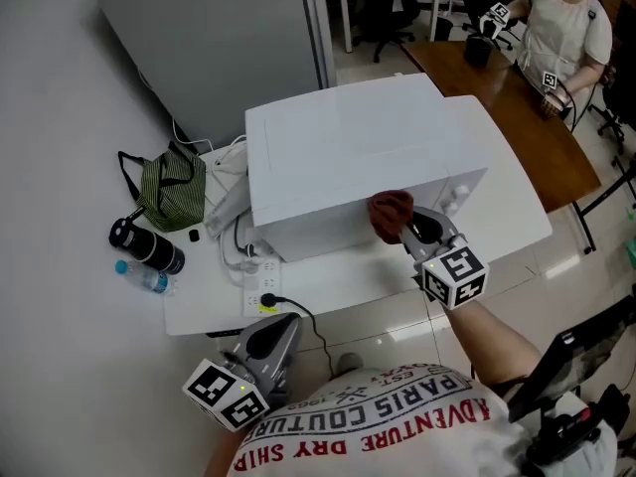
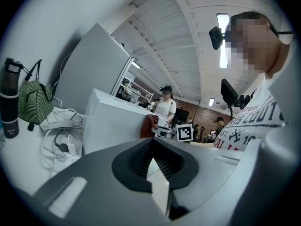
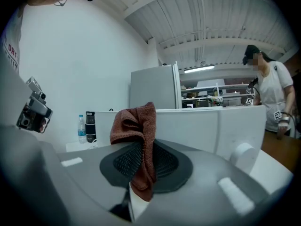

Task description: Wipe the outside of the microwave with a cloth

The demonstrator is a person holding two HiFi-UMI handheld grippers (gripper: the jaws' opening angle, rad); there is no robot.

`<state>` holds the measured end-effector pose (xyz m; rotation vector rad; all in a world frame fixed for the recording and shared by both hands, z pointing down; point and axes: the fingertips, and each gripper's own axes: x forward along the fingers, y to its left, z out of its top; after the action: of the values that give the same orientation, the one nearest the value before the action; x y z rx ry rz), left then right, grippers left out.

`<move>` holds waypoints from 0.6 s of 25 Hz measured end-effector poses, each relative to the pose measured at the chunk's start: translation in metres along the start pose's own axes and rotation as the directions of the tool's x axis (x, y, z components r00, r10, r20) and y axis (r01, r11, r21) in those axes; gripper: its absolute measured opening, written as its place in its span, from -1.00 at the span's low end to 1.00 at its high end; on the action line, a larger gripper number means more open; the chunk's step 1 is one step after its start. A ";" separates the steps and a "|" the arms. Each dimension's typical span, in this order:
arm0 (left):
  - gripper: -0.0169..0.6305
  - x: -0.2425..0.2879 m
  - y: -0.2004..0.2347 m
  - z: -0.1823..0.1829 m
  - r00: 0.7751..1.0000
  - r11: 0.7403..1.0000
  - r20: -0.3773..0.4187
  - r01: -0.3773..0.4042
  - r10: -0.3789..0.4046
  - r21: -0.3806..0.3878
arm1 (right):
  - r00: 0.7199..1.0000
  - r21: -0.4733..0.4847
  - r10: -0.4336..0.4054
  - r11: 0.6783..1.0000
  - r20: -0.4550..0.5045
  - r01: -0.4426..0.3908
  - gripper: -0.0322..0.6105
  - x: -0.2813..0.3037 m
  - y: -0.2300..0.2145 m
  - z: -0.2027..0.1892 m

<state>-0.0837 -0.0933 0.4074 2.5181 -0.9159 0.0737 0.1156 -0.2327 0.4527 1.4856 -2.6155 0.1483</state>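
Observation:
The white microwave stands on a white table. My right gripper is shut on a reddish-brown cloth, and the cloth rests against the microwave's front face, just left of its knobs. In the right gripper view the cloth hangs bunched between the jaws of the right gripper, with the microwave right behind it. My left gripper hangs low in front of the table's near edge, shut on nothing. The left gripper looks toward the microwave and the cloth.
Left of the microwave lie a green striped bag, a black flask, a water bottle and a power strip with cables. A grey cabinet stands behind. A person sits at a brown table at the far right.

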 end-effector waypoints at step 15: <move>-0.93 0.034 -0.011 -0.011 0.992 0.995 -0.070 0.103 -0.102 0.006 | 0.969 0.042 -0.246 0.968 -0.029 0.247 -0.76 -0.047 -0.087 -0.017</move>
<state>-0.0493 -0.1012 0.4198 2.5503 -0.7590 0.1333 0.2155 -0.2349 0.4640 1.7961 -2.3972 0.1987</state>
